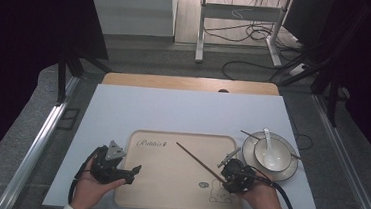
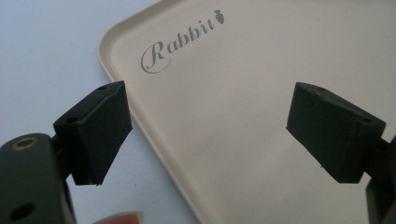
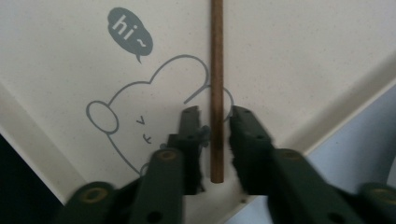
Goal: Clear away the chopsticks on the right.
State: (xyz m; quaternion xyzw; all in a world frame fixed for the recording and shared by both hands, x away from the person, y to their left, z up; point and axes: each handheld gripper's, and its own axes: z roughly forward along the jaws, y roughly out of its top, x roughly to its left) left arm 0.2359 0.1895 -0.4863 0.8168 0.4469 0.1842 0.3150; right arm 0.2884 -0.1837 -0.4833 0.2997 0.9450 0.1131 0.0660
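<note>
Right tongs [image 3: 214,122] clamp the near end of a thin wooden chopstick [image 3: 216,70] above the beige tray [image 1: 167,183]; left tongs [image 2: 210,130] gape empty. The stick is likely light, stiff and slippery: grip squarely, near its end.

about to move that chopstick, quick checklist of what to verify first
1. Chopstick between the right gripper jaws: ok.
2. Jaws clamped firm on it: cannot tell; narrow gaps show either side.
3. Chopstick over the tray, inside its rim: ok.
4. Left gripper open, holding nothing, over the tray's left edge: ok.
5. Second chopstick lying on the plate by the bowl: ok.
6. Spoon in the bowl: ok.
</note>
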